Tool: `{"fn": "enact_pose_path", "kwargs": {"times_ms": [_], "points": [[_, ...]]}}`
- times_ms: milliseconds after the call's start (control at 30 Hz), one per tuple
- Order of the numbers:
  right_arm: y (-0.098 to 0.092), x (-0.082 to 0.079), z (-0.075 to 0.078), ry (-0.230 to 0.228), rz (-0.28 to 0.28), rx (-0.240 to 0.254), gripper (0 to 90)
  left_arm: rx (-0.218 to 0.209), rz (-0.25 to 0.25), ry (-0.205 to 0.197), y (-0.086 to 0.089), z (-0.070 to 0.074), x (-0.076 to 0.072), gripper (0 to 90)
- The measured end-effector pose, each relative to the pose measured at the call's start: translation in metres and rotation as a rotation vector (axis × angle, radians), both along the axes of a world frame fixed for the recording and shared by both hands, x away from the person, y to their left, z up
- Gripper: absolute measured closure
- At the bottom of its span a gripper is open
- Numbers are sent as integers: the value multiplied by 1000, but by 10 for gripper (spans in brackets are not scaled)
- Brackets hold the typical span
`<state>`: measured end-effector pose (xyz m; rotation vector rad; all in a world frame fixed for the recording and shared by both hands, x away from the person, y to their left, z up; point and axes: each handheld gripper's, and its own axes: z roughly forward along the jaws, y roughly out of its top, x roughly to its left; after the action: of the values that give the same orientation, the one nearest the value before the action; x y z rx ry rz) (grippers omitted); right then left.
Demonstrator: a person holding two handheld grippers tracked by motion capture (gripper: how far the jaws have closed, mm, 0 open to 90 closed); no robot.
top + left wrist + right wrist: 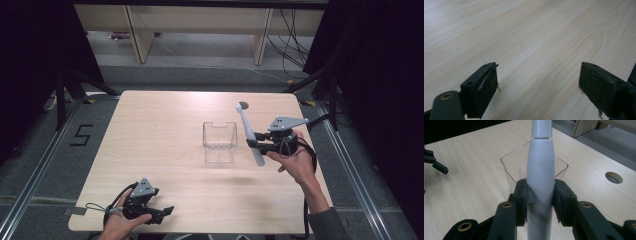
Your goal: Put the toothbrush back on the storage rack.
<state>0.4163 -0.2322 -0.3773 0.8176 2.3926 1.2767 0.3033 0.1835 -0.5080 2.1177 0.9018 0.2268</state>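
Note:
A white electric toothbrush (248,134) stands nearly upright above the table, just right of a clear plastic box (219,141). My right gripper (253,140) is shut on its handle, pointing left toward the box. In the right gripper view both black pads press the white toothbrush handle (541,182), and the clear box (510,161) stands behind it. My left gripper (162,212) rests at the table's near left corner, held by a hand. Its jaws stand wide apart over bare wood in the left gripper view, with nothing between the fingertips (482,87).
The light wooden table (160,130) has a round cable hole (243,105) near its far edge. Grey floor with a painted "5" (81,135) lies to the left. Wooden furniture legs and cables stand beyond the table.

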Motion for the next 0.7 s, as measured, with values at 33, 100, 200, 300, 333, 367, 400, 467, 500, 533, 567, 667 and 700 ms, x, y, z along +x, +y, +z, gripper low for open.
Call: {"fn": "enact_pose_path", "kwargs": {"times_ms": [33,100,200,300,333,367,400,467,500,533,567,667,700], "points": [[0,1,1,-17,2,0,663,-17,13,2,-1,0,-1,149],[4,3,4,-7,-1,10,662,-17,13,3,-1,0,-1,149],[8,6,6,-18,0,16,662,12,3,-5,0,-1,2,149],[10,11,10,-32,15,15,662,0,-5,7,-1,0,0,149],[12,11,11,-22,-2,29,663,-14,3,4,-1,0,0,149],[12,12,12,-22,8,23,662,-4,1,3,0,0,0,149],[13,14,13,-35,16,26,662,-17,12,4,-1,0,0,149],[15,15,15,-16,8,32,662,-7,5,3,0,0,0,149],[16,17,15,-30,17,32,663,-20,8,3,-1,0,-1,149],[17,18,16,-46,9,44,663,-21,8,1,-1,0,-1,149],[20,18,18,-39,1,54,662,-21,13,2,-1,0,0,149],[21,21,20,-38,13,53,663,-19,15,4,-1,0,-1,149],[21,22,21,-25,12,51,662,-19,13,3,-1,0,0,149]]}}
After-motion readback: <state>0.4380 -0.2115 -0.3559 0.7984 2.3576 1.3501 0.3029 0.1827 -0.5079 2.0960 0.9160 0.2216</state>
